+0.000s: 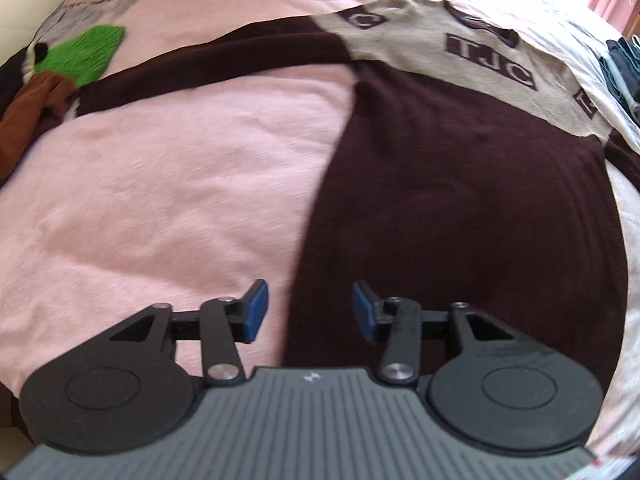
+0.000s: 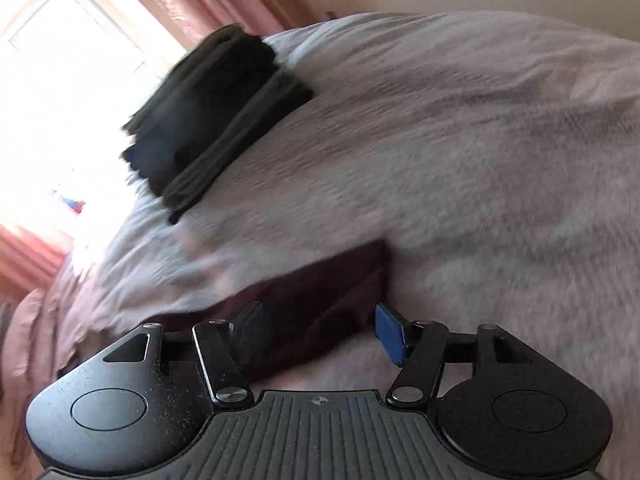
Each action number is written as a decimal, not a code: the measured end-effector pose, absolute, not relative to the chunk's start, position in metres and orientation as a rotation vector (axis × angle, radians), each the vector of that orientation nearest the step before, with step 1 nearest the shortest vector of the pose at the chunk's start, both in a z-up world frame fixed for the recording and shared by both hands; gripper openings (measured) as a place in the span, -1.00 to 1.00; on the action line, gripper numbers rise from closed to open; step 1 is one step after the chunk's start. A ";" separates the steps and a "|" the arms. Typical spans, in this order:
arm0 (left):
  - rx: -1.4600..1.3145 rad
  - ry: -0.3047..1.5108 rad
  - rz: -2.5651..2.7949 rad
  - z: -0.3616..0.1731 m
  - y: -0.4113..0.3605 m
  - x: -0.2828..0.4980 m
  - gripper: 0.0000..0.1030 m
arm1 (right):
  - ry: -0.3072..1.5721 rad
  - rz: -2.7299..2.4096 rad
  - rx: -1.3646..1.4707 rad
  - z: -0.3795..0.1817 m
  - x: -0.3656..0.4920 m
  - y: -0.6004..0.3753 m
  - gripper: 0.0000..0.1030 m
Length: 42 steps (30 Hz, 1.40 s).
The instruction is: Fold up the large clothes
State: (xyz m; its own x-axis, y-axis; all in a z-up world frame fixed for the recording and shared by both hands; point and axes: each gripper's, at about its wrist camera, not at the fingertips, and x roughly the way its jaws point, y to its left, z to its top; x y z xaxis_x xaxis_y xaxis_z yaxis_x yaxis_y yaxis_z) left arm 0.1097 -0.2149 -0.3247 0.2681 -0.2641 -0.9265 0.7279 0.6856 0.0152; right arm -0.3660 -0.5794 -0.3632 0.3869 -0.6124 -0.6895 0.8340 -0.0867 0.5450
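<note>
Spread flat on a pink bedspread (image 1: 160, 168): maroon-and-cream sweater (image 1: 460, 184), hem edge between the left gripper (image 1: 306, 312)'s parted, empty jaws. Ahead of the right gripper (image 2: 316, 334), also spread and empty, a maroon cuff (image 2: 320, 292). Soft, limp knit, likely weighty enough to sag; best pinched at hem and cuff edges.

Both wrist views low — bed (image 1: 160, 160) shared

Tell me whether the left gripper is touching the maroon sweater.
Cannot tell. In the left wrist view the open left gripper straddles the maroon sweater's edge, with contact unclear.
</note>
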 end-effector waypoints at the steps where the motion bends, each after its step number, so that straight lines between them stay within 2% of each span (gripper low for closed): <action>1: 0.495 1.120 -0.718 -0.325 -0.208 0.115 -0.06 | 0.264 -1.127 1.166 -0.362 -0.356 -0.559 0.14; 8: 0.413 1.216 -0.818 -0.352 -0.180 0.145 0.11 | 0.466 -0.590 1.437 -0.409 -0.244 -0.406 0.13; 12: 0.334 1.277 -0.920 -0.381 -0.175 0.157 0.04 | 0.403 -0.647 1.417 -0.428 -0.204 -0.363 0.13; 13: 0.321 1.276 -0.950 -0.384 -0.174 0.158 -0.24 | 0.388 -0.646 1.433 -0.428 -0.198 -0.360 -0.19; 14: 0.311 1.276 -0.996 -0.384 -0.174 0.159 -0.74 | 0.406 -0.627 1.454 -0.429 -0.189 -0.361 -0.96; 15: 0.290 1.289 -1.038 -0.384 -0.172 0.162 -0.91 | 0.445 -0.615 1.444 -0.425 -0.180 -0.356 -0.97; 18: 0.288 1.251 -1.099 -0.370 -0.159 0.167 -0.93 | 0.555 -0.717 1.238 -0.397 -0.161 -0.342 -0.98; 21: 0.279 1.266 -1.124 -0.372 -0.140 0.171 -0.89 | 0.530 -0.877 1.278 -0.394 -0.180 -0.329 -0.98; 25: 0.389 1.260 -1.069 -0.385 -0.145 0.158 -0.81 | 0.781 -0.930 1.145 -0.401 -0.149 -0.324 -0.97; 27: 0.420 1.269 -1.038 -0.370 -0.151 0.156 -0.70 | 0.837 -1.026 1.126 -0.382 -0.136 -0.324 -0.69; 28: 0.438 1.253 -1.015 -0.358 -0.152 0.153 -0.66 | 0.864 -1.085 1.067 -0.368 -0.128 -0.319 -0.34; 29: 0.455 1.208 -0.995 -0.344 -0.153 0.148 -0.64 | 0.867 -1.110 0.987 -0.355 -0.119 -0.313 -0.12; 32: 0.480 1.059 -1.051 -0.316 -0.158 0.126 -0.59 | 0.827 -1.042 0.748 -0.335 -0.092 -0.288 -0.07; 34: 0.500 1.059 -1.116 -0.323 -0.173 0.109 -0.51 | 0.849 -0.987 0.684 -0.348 -0.061 -0.284 -0.06; 35: 0.526 1.082 -1.141 -0.335 -0.183 0.100 -0.46 | 0.879 -0.962 0.685 -0.364 -0.049 -0.280 -0.06; 37: 0.667 1.140 -1.102 -0.368 -0.194 0.083 -0.46 | 1.028 -0.958 0.736 -0.397 -0.035 -0.276 -0.06; 38: 0.708 1.129 -1.091 -0.376 -0.192 0.075 -0.46 | 1.039 -0.958 0.744 -0.403 -0.036 -0.269 -0.06; 40: 0.766 1.085 -1.106 -0.369 -0.184 0.062 -0.45 | 1.075 -0.956 0.787 -0.402 -0.040 -0.255 -0.06; 42: 0.801 1.169 -1.076 -0.362 -0.178 0.060 -0.44 | 1.145 -0.917 0.829 -0.396 -0.043 -0.245 -0.06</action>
